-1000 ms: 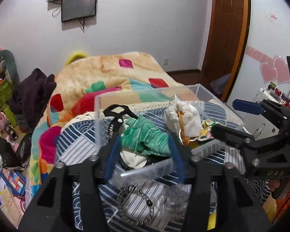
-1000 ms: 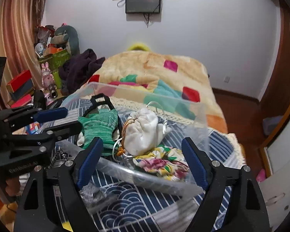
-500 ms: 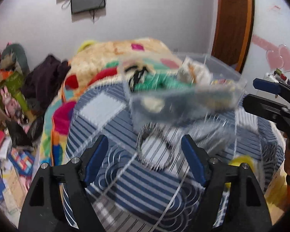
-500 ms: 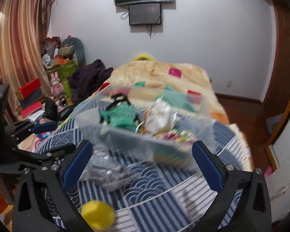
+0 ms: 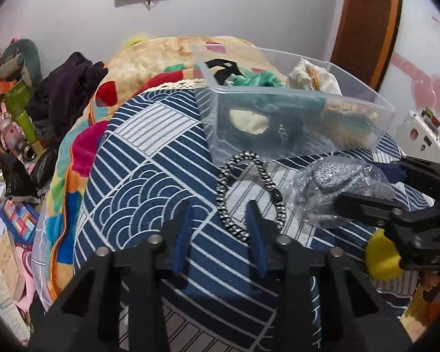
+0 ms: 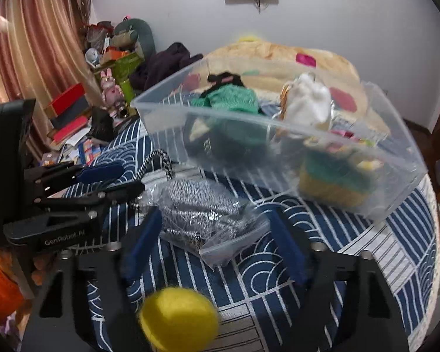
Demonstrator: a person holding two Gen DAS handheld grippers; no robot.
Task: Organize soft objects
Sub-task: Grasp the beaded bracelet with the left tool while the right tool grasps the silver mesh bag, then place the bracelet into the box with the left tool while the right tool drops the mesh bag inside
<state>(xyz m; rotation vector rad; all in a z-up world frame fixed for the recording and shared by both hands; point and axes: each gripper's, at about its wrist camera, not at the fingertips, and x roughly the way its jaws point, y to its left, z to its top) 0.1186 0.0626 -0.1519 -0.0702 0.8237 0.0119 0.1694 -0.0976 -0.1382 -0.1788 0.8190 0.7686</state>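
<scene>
A clear plastic bin (image 5: 278, 99) (image 6: 366, 152) stands on the blue patterned bedspread and holds a green knit piece (image 6: 231, 96), a white pouch (image 6: 305, 102) and other soft items. In front of it lie a black-and-white braided loop (image 5: 249, 193), a clear bag with grey knit inside (image 5: 331, 187) (image 6: 202, 214) and a yellow ball (image 6: 179, 319) (image 5: 381, 258). My left gripper (image 5: 220, 220) is open and empty over the loop's near edge. My right gripper (image 6: 214, 228) is open and empty, its jaws on either side of the bag.
The bedspread (image 5: 138, 176) covers a bed with a colourful blanket (image 5: 161, 64) behind. A dark clothes heap (image 5: 70, 88), boxes and toys (image 5: 11, 111) crowd the floor to the left. A wooden door (image 5: 366, 23) is at the right.
Both grippers have pulled back from the bin's near wall and dropped lower toward the bedspread. The loop, the bag and the yellow ball have come into view in front of the bin.
</scene>
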